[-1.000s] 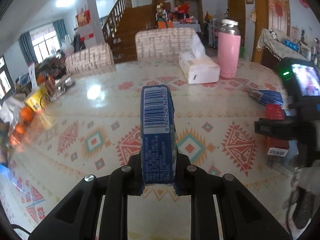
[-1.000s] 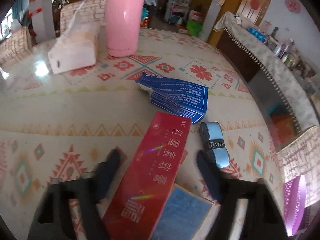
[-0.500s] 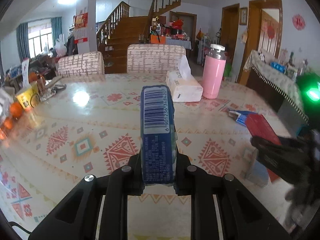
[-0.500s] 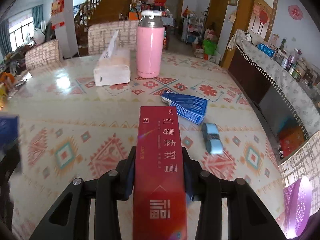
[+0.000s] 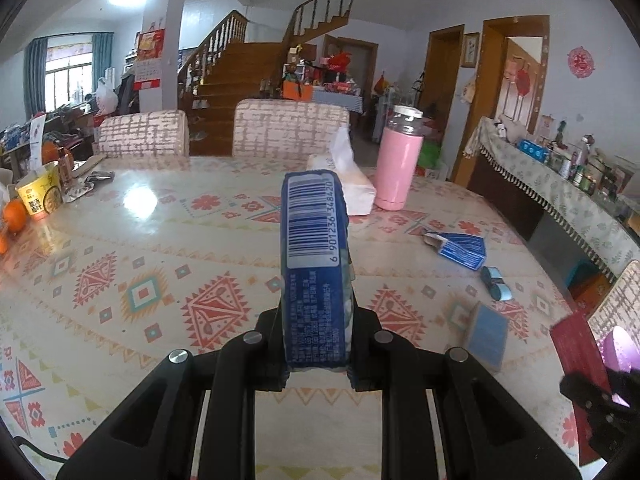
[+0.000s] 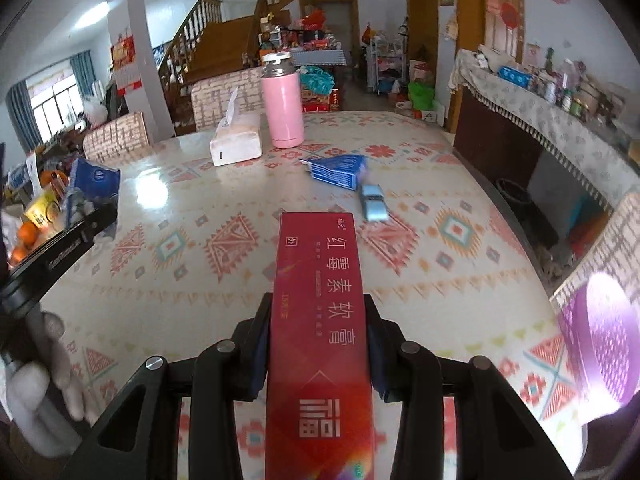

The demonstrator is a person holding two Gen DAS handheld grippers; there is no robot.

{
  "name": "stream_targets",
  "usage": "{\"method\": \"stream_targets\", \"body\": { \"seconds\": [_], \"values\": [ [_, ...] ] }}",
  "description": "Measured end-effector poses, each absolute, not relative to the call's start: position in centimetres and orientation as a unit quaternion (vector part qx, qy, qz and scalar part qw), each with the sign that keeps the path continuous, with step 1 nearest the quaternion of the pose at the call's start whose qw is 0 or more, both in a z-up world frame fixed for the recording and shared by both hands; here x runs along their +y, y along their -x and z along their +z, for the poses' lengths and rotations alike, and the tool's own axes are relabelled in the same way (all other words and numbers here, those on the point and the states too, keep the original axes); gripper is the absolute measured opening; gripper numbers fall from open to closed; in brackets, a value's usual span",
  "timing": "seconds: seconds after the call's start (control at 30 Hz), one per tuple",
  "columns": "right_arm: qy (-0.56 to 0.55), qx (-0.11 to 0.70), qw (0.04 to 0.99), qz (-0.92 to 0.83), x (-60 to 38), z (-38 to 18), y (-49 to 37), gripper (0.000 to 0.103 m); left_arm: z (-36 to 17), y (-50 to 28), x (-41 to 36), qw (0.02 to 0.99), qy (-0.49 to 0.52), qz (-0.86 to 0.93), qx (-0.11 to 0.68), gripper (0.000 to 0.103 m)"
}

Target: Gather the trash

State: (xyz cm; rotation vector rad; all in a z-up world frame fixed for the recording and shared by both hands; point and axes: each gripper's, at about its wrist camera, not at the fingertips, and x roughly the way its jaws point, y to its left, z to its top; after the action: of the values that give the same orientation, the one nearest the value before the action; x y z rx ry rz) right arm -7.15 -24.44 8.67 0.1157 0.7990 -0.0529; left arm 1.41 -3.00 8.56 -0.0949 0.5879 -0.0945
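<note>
My left gripper [image 5: 316,344] is shut on a blue packet [image 5: 314,272] with a barcode, held upright above the patterned table [image 5: 160,240]. My right gripper [image 6: 318,344] is shut on a long red box [image 6: 320,320], lifted off the table. In the right wrist view the left gripper [image 6: 96,220] and its blue packet [image 6: 92,188] show at the left edge. The red box [image 5: 572,344] appears at the lower right of the left wrist view. On the table lie a flattened blue carton [image 5: 460,248] [image 6: 338,170], a light-blue roll [image 5: 496,282] [image 6: 372,202] and a small blue-faced box [image 5: 486,334].
A pink flask [image 5: 398,164] and a white tissue box [image 5: 352,184] stand at the table's far side. A yellow noodle cup [image 5: 40,196] and oranges [image 5: 14,214] sit at the far left. Chairs [image 5: 288,130] line the far edge. A purple container [image 6: 600,340] is beyond the right edge.
The right gripper closed on the red box, lifted it off the table and drew back from the blue carton and roll. The left gripper rose and tilted up a little with its packet.
</note>
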Motion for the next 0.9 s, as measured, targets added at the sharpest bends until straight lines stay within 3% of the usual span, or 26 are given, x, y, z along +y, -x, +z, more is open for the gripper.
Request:
{"method": "stream_targets", "body": {
  "seconds": [0.9],
  "values": [
    [-0.098, 0.359, 0.928, -0.032, -27.4, 8.3, 12.5, 0.043, 9.0, 0.7, -5.3, 0.959, 0.039, -0.089, 0.266, 0.020]
  ]
}}
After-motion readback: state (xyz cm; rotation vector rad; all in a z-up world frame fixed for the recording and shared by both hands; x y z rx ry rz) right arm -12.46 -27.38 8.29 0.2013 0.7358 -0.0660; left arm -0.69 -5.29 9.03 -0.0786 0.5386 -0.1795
